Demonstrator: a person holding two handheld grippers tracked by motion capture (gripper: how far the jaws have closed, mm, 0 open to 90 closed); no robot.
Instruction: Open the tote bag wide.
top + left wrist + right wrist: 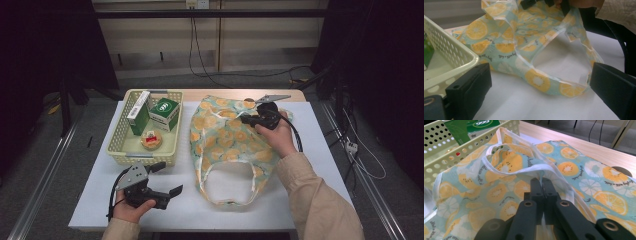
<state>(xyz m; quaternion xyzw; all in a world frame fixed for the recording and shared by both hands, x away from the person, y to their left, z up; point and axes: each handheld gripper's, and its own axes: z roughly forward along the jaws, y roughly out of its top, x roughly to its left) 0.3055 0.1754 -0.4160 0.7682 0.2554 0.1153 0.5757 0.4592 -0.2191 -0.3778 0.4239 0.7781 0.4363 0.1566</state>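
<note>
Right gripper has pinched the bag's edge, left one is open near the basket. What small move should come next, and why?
Probably bring the open left gripper to the opposite rim of the fruit-print bag and pinch it. The right gripper is shut on one edge, lifting it, while the mouth still sags; the boxes wait in the basket.

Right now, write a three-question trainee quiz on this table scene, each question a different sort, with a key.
1. True or false: the right gripper has its jaws shut on the fruit-print bag.
2. Multiple choice: where is the round tin?
A. inside the bag
B. in the cream basket, in front of the green boxes
C. between the left gripper's jaws
3. Fill in: the left gripper is held with its jaws ____, gripping nothing.

Key:
1. True; the jaws pinch the bag's white-edged fabric.
2. B.
3. Open; its own view shows the table and bag between the spread jaws.
</note>
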